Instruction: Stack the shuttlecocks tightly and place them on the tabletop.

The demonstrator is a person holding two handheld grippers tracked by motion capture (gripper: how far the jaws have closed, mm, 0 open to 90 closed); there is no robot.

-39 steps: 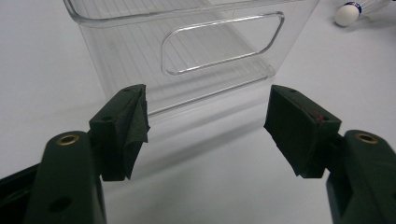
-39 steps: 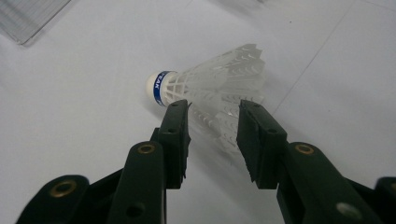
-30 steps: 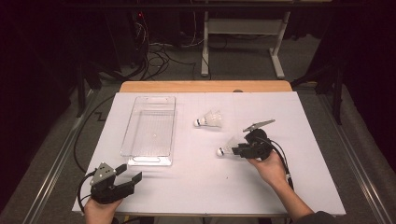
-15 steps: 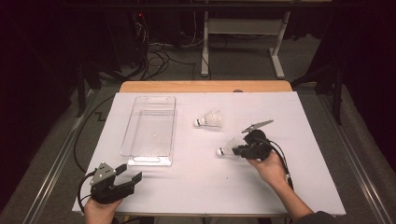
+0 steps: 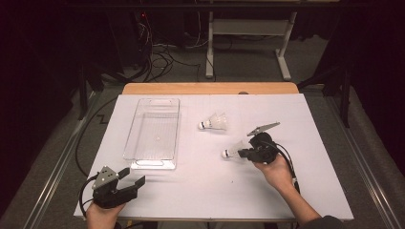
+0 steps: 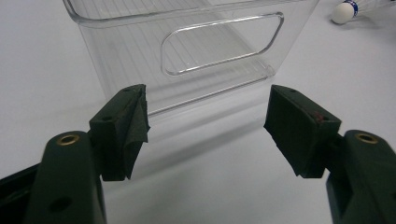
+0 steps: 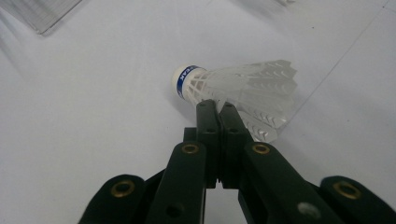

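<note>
White sheeting covers the surface (image 5: pixel 191 200), which stands in a dark room with cables and a metal stand on the floor beyond its far wooden edge. Right hand-held gripper (image 5: pixel 244 153): its jaws have just been closing, and in the right gripper view they stand pressed together at the near edge of the feather skirt of a shuttlecock (image 7: pixel 233 88), apparently pinching a thin part of that skirt; how much of it lies between the pads cannot be told. This shuttlecock lies on its side right of centre, its white cork with a blue band pointing toward the clear plastic bin (image 5: pixel 154 133). A second shuttlecock (image 5: pixel 214 123) lies farther from the person, well apart from both grippers, between the bin and the first. Left hand-held gripper (image 6: pixel 205 121): jaws spread wide with nothing between them, at the near left corner of the surface and aimed at the handle cut-out in the bin's near end wall.

Handling, as a judgement: a shuttlecock is very light, so the grip needs little force and a sudden move could flick it loose. The skirt is thin, springy and easily crushed or bent; the cork is firm but small and rounded, hence prone to slip. A hold low on the skirt, just behind the cork where the ribs converge, looks safest.
</note>
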